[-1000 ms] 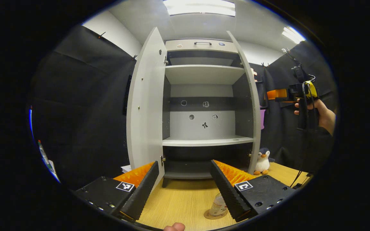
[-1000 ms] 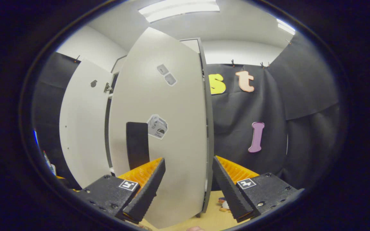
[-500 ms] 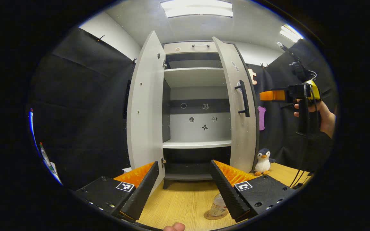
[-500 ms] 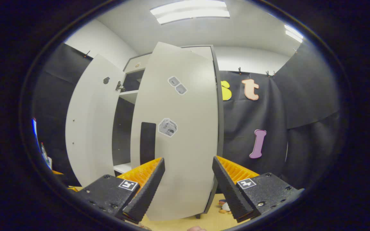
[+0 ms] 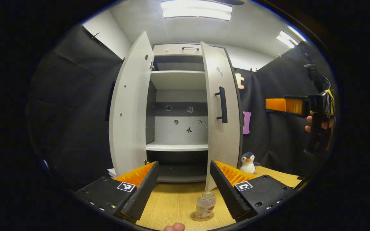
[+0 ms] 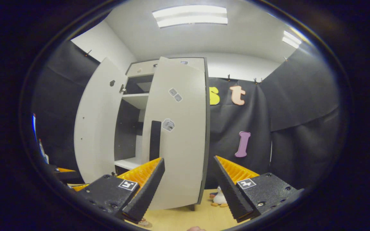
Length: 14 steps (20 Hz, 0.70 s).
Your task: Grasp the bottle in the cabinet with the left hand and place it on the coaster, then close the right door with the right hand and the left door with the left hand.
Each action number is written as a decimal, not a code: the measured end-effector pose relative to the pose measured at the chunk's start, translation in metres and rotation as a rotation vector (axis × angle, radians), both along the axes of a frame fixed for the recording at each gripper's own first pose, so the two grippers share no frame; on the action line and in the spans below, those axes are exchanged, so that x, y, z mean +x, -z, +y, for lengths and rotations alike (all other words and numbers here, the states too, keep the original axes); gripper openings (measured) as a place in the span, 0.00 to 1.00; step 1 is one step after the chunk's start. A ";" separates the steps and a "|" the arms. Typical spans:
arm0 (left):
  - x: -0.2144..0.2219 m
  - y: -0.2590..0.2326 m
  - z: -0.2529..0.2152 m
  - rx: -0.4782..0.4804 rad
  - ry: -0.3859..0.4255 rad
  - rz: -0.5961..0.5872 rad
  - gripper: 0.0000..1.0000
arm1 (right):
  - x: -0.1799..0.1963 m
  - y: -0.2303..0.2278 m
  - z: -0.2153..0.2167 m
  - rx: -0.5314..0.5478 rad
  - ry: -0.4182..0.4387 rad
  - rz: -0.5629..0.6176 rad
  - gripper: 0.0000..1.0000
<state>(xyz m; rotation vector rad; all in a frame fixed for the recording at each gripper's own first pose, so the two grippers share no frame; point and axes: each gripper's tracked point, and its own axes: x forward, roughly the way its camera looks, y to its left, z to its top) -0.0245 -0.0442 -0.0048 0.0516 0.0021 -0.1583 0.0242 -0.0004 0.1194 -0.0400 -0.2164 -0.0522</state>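
A small clear bottle (image 5: 205, 205) stands upright on a round cork coaster (image 5: 201, 217) on the wooden table, low in the left gripper view between my left gripper's fingers. My left gripper (image 5: 183, 186) is open and holds nothing. The grey cabinet's right door (image 5: 222, 115) with its black handle (image 5: 223, 104) is swung most of the way in; the left door (image 5: 128, 109) stands wide open. In the right gripper view my right gripper (image 6: 188, 186) is open, facing the right door (image 6: 177, 134) from a short distance. That gripper (image 5: 287, 105) and its hand also appear at the right of the left gripper view.
A penguin plush (image 5: 247, 163) sits on the wooden table (image 5: 172, 205) just right of the cabinet, also seen as the plush (image 6: 218, 197) low in the right gripper view. The cabinet shelves (image 5: 177, 147) are bare. Black cloth walls surround the booth.
The right door has swung from wide open to nearly shut. My right gripper has drawn back from the door. The left gripper view has shifted so the bottle sits more centred.
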 end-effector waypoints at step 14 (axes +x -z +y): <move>0.002 -0.009 0.009 -0.053 -0.018 -0.001 0.94 | -0.039 0.105 0.000 0.075 0.038 0.148 0.98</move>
